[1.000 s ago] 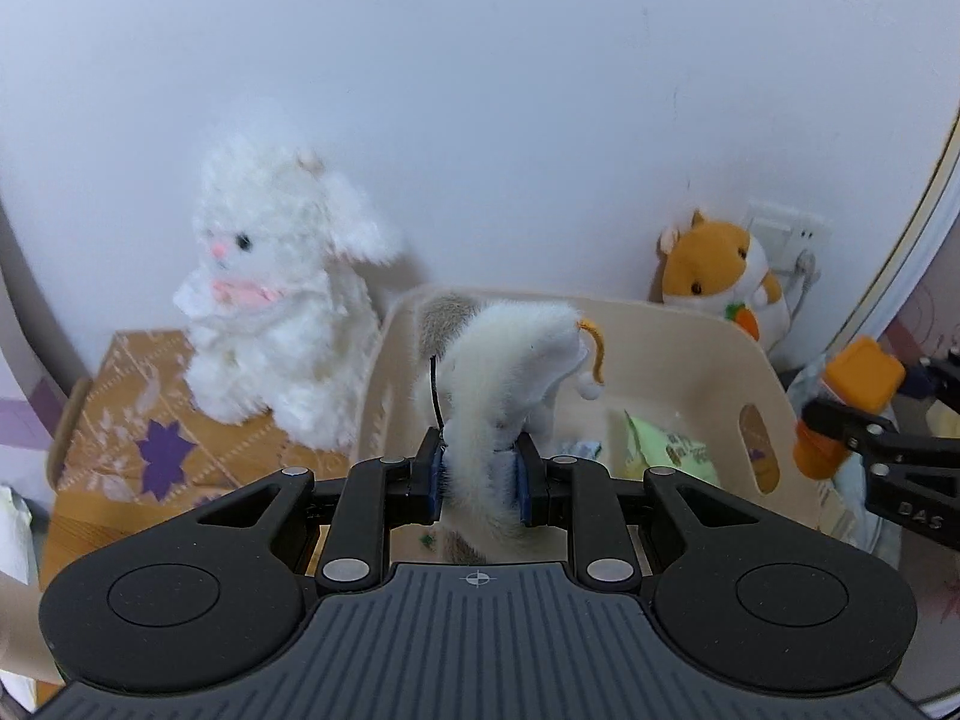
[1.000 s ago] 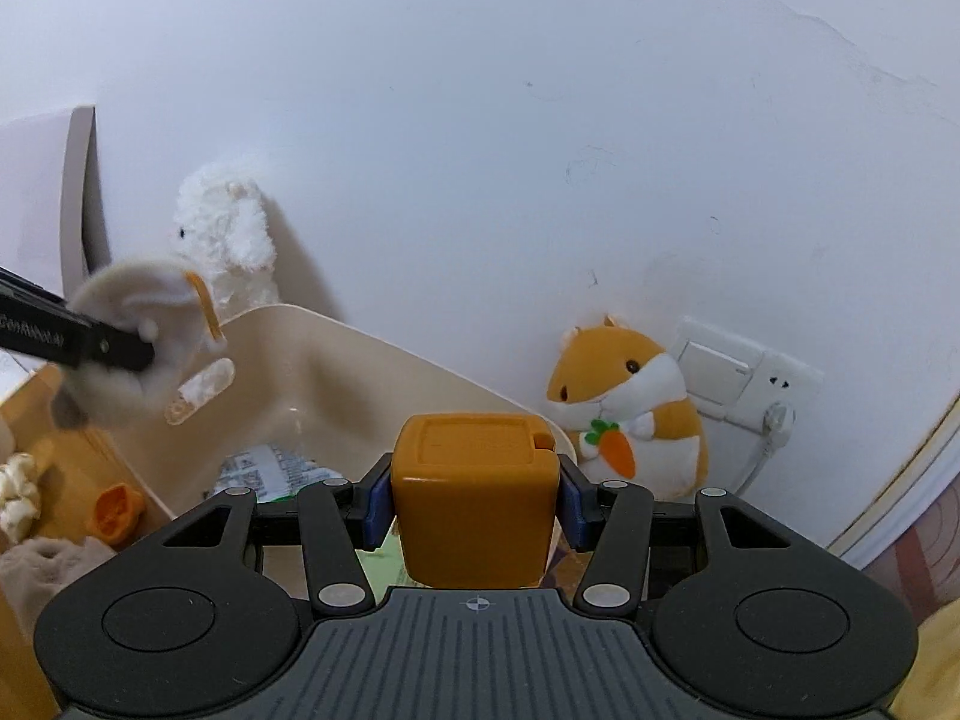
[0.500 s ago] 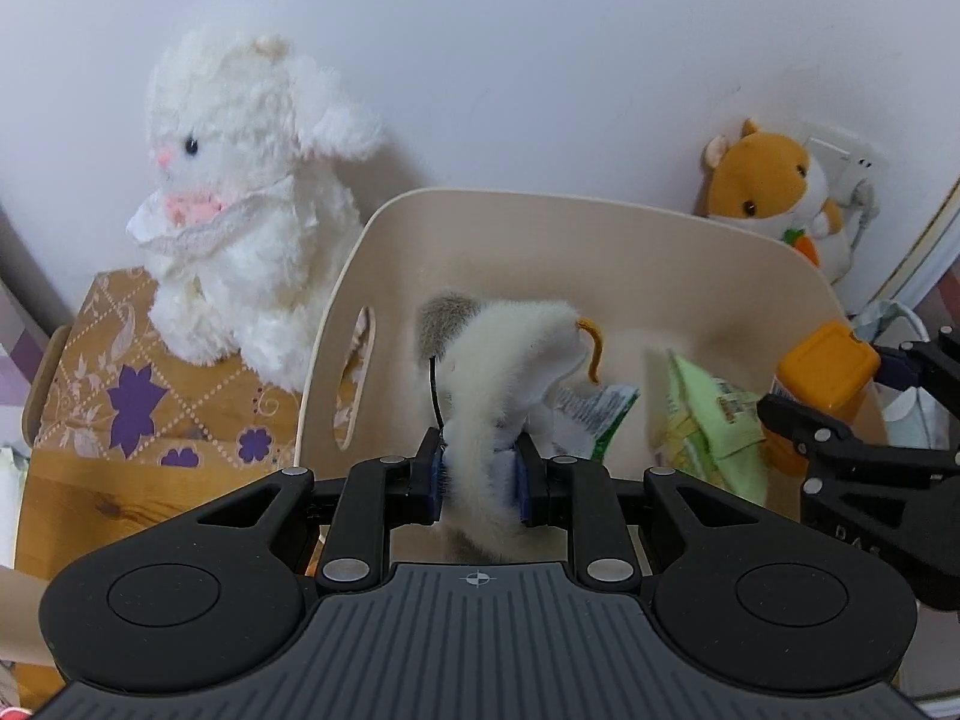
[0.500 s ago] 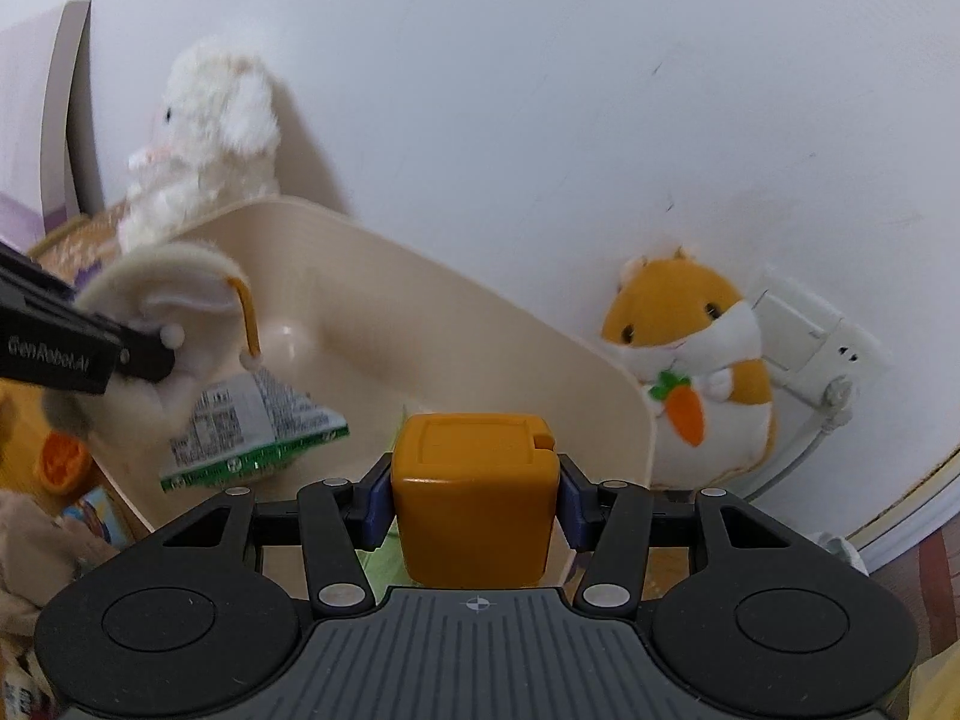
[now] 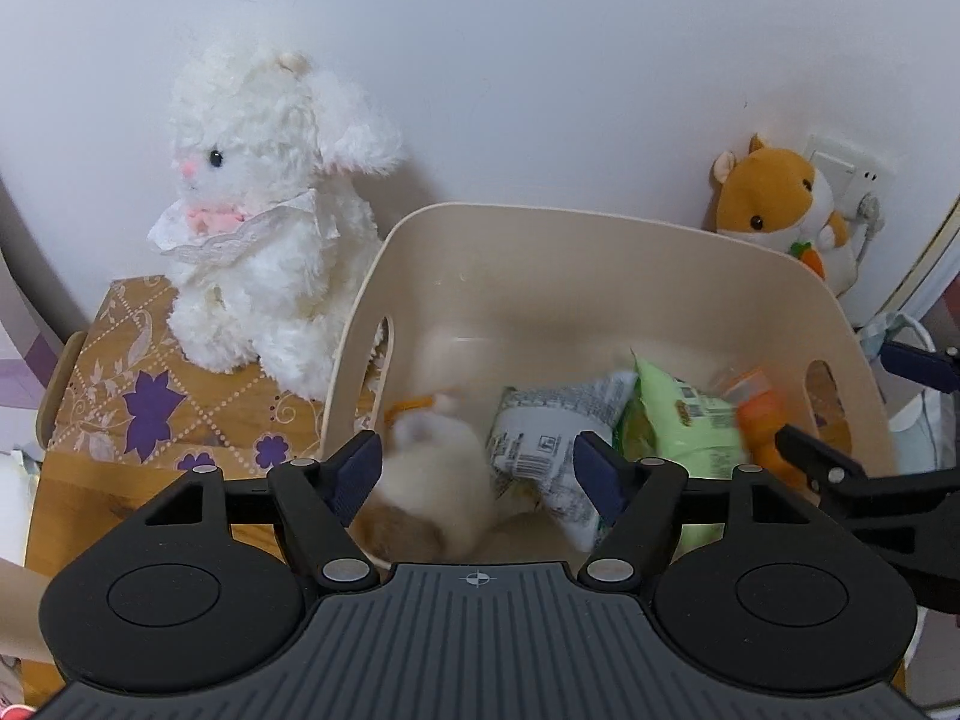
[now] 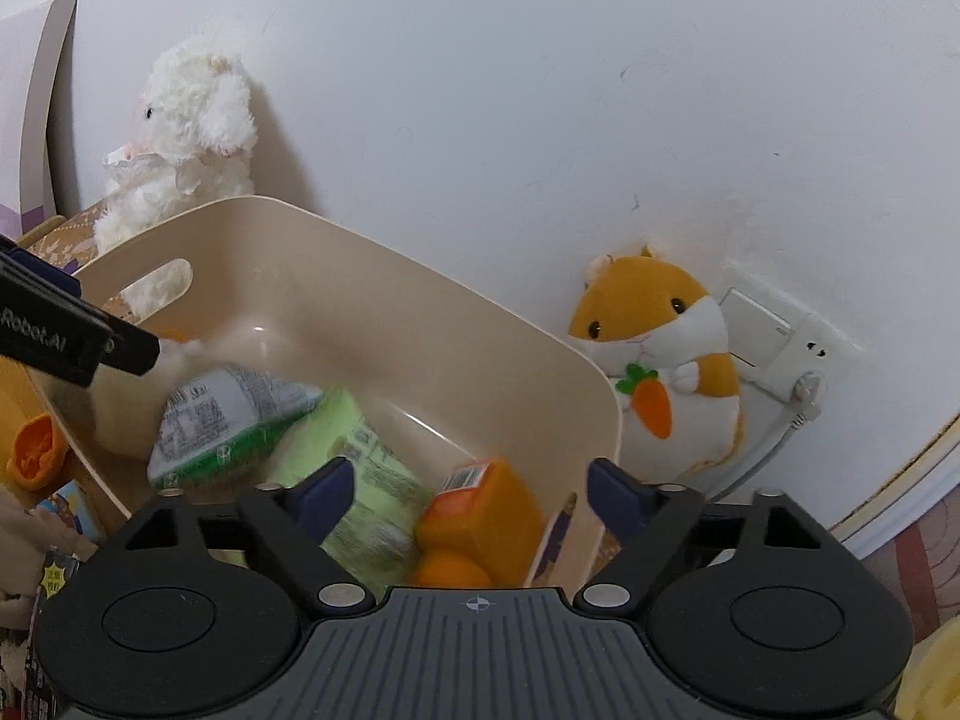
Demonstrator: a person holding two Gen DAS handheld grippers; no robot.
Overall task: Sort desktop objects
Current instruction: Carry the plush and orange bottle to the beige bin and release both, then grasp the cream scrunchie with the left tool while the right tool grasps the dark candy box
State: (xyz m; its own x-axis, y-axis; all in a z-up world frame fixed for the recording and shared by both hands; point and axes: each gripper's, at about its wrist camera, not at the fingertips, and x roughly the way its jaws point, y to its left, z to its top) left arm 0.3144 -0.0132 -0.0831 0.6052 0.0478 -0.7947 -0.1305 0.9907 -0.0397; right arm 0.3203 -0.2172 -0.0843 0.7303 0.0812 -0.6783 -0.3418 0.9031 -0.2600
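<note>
Jaws of both grippers now stand wide apart and empty; half a second ago each was clamped on an item. Left gripper [image 5: 477, 471]: the small grey-white furry plush toy [image 5: 435, 480] has dropped, lying blurred just below and between its jaws inside the beige plastic storage bin [image 5: 600, 258]. Right gripper [image 6: 468, 495]: the orange plastic box-shaped container [image 6: 480, 525] sits tilted just below its jaws, beside the green snack packet [image 6: 354, 480]. Judgement: both items are sorted; next pickups follow.

The right claw [image 6: 471, 492] gapes wide above the beige bin [image 6: 420, 324]. A blurred orange box [image 6: 480, 525] lies inside beside green snack packets [image 6: 354, 480]. An orange hamster plush [image 6: 666, 372] leans against the wall behind.
</note>
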